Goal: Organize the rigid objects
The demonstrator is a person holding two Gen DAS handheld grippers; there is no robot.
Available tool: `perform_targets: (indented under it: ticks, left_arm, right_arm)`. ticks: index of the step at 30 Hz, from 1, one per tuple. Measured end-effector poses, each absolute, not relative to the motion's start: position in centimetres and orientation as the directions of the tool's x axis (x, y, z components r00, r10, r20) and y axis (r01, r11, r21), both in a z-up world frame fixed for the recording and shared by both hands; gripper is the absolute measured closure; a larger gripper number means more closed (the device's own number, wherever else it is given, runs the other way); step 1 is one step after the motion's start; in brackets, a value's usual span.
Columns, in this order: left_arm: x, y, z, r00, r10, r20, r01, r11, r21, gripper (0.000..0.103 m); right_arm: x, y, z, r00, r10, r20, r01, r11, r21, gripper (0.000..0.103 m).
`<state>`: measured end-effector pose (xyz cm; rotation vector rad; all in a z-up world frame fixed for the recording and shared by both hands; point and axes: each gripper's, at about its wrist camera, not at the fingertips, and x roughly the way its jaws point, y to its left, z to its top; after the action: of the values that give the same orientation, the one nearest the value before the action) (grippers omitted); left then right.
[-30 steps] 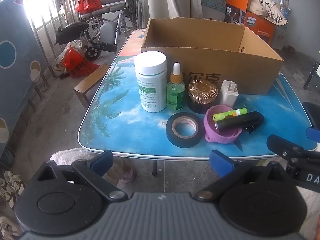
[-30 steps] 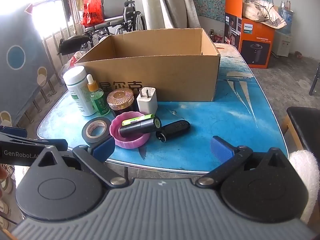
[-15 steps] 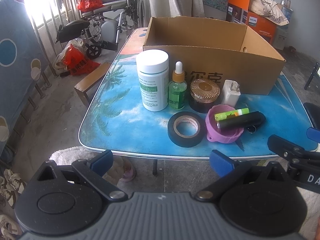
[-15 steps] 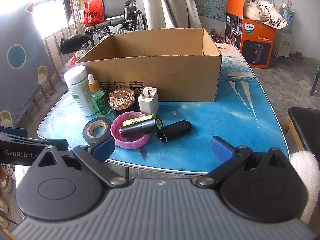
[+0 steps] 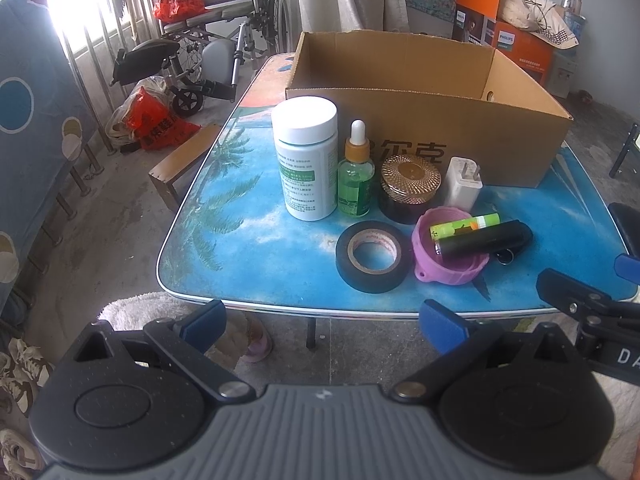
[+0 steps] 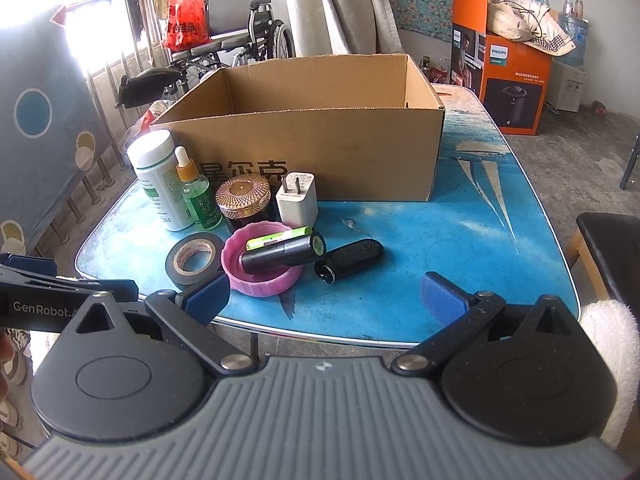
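We hold two grippers at the near edge of a blue picture-printed table (image 5: 224, 216), and over the last second both have crept slightly closer to it; nothing on the table has moved. The left gripper (image 5: 322, 322) hangs just short of the near rim, its blue pads spread wide with nothing between them. The right gripper (image 6: 326, 298) is likewise spread and empty, hovering over the near edge.

All the objects are clustered in front of an open cardboard box (image 5: 432, 136) at the far side of the table. In the far row, left to right: a white pill bottle (image 5: 306, 160), a green dropper bottle (image 5: 355, 178), a dark jar with a gold lid (image 5: 410, 186), and a white charger plug (image 5: 463, 183). Nearer us lie a black tape roll (image 5: 373, 255) and a pink lid (image 5: 450, 252) holding a green stick (image 6: 279, 237) and a black tube (image 6: 284, 255). A black key fob (image 6: 350, 259) lies just right of the lid.

We judge that the sorting has not begun: the box looks empty as far as we can see inside, and the small advance suggests a first reach toward the nearest items.
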<state>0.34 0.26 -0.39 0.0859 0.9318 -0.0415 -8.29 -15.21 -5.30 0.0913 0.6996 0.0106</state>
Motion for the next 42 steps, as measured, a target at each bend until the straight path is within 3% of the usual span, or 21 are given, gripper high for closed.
perform_targets:
  ticks: [42]
  left_arm:
    - [3.0, -0.7, -1.4, 0.56, 0.01, -0.829, 0.094, 0.993, 0.075, 0.0]
  right_arm:
    - [-6.1, -15.9, -6.0, 0.748, 0.043, -0.662, 0.04, 0.993, 0.109, 0.001]
